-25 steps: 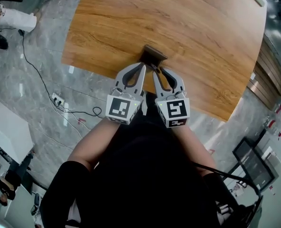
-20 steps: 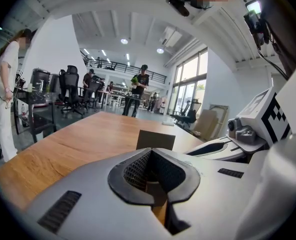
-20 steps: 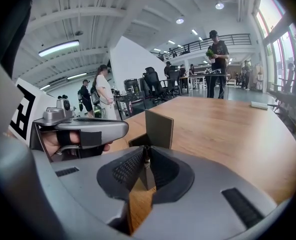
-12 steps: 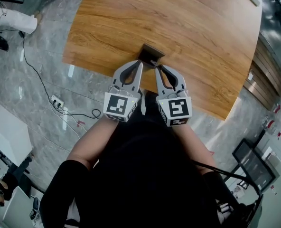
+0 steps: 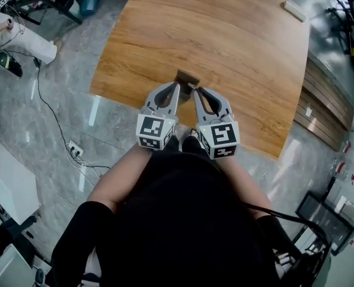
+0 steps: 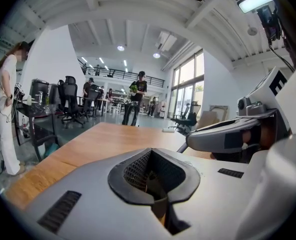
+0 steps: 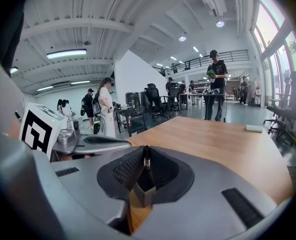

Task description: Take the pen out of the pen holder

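A small dark pen holder [image 5: 186,77] stands near the front edge of the wooden table [image 5: 237,40]. My left gripper [image 5: 176,84] meets the holder's near left corner. Its jaws look shut on the holder's brown wall [image 6: 155,184]. My right gripper [image 5: 194,89] comes in beside it from the right. In the right gripper view a thin dark pen [image 7: 146,160] stands upright in the holder [image 7: 144,193]. The pen's top sits where the right gripper [image 7: 146,149] has its tips closed together. The holder's inside is hidden.
A small white block [image 5: 294,10] lies at the table's far end. On the grey floor to the left run a cable and a power strip [image 5: 75,151], near a white cabinet [image 5: 3,178]. People and office chairs [image 7: 155,99] are beyond the table.
The head view has shifted, so the table sits more to the right and further up. Both grippers stay at the holder's near edge, with jaws as before.
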Available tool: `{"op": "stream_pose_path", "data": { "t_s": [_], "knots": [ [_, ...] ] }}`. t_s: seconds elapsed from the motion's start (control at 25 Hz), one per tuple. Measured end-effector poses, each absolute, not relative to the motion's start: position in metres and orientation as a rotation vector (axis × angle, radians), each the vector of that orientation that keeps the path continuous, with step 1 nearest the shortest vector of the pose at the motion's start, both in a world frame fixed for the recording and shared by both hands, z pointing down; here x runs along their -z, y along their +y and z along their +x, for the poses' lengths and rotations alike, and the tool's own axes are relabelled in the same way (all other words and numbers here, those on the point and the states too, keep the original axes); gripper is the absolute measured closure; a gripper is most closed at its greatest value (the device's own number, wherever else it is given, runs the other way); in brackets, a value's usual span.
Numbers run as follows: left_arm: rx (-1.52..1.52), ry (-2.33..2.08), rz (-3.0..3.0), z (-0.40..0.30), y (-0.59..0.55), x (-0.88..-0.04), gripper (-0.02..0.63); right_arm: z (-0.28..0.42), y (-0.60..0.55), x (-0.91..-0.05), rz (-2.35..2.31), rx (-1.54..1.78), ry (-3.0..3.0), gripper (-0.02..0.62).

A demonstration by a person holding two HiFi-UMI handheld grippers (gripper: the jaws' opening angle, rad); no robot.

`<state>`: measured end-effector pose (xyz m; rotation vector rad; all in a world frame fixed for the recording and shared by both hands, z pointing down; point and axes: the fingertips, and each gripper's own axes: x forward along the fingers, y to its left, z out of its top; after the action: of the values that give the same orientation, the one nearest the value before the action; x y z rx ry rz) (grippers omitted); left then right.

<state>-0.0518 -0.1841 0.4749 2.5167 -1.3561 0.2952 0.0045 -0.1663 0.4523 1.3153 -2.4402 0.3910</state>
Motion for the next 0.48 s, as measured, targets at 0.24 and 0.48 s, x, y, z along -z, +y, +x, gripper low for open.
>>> {"op": "stream_pose_path", "data": {
  "t_s": [0.24,0.48],
  "knots": [
    [-0.287,-1.391,2.518,-0.054,-0.197,-0.465,0.606,0.008,-0.169,-0.425,1.319,-0.341,-2.466,0.554],
    [-0.288,-1.412,2.515,-0.053,-0.196,-0.460,0.606,0.012,-0.163,-0.402,1.311,-0.322,-2.490,0.554]
  ]
}}
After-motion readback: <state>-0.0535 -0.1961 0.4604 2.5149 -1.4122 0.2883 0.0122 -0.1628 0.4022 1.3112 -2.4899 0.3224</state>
